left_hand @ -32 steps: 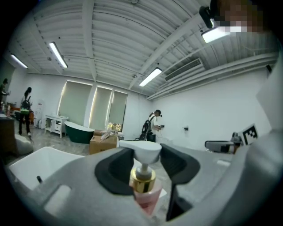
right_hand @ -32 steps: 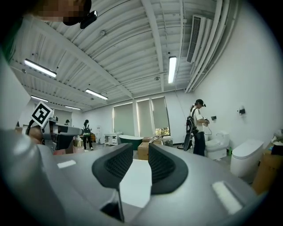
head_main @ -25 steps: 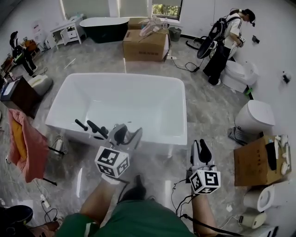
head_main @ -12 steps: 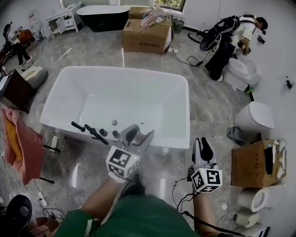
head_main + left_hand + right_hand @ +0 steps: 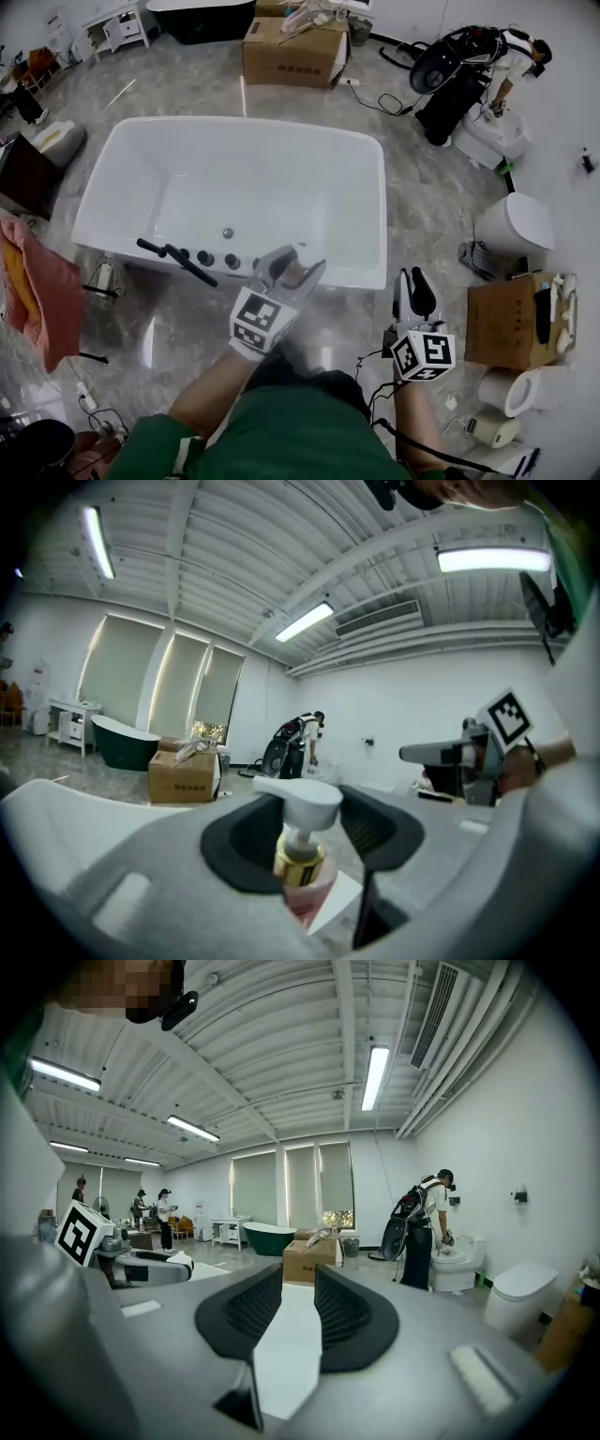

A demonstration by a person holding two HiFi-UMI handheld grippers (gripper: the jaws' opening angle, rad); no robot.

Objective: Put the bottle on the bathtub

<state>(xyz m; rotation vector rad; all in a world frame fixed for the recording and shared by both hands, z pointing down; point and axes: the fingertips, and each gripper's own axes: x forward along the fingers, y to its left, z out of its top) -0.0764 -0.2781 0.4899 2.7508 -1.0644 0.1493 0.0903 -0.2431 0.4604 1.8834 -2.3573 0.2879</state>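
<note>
A pink pump bottle [image 5: 302, 860] with a gold collar and a white pump head stands upright between the jaws of my left gripper [image 5: 309, 844], which is shut on it. In the head view the left gripper [image 5: 298, 265] hangs over the near rim of the white bathtub [image 5: 377, 216], just right of the black tap fittings [image 5: 178, 258]. The bottle itself is hardly visible there. My right gripper [image 5: 412, 284] stays lower right, off the tub's near right corner. Its jaws [image 5: 298, 1312] are shut with nothing between them.
A cardboard box [image 5: 291, 56] and a dark tub [image 5: 197, 14] stand beyond the bathtub. A white toilet [image 5: 511, 225] and an open box [image 5: 506, 323] are on the right. A person [image 5: 506, 84] bends at the far right. A pink cloth [image 5: 33, 291] hangs at left.
My left gripper has carried the bottle rightward along the tub's near rim. The right gripper has hardly moved. The head view has tipped down and forward.
</note>
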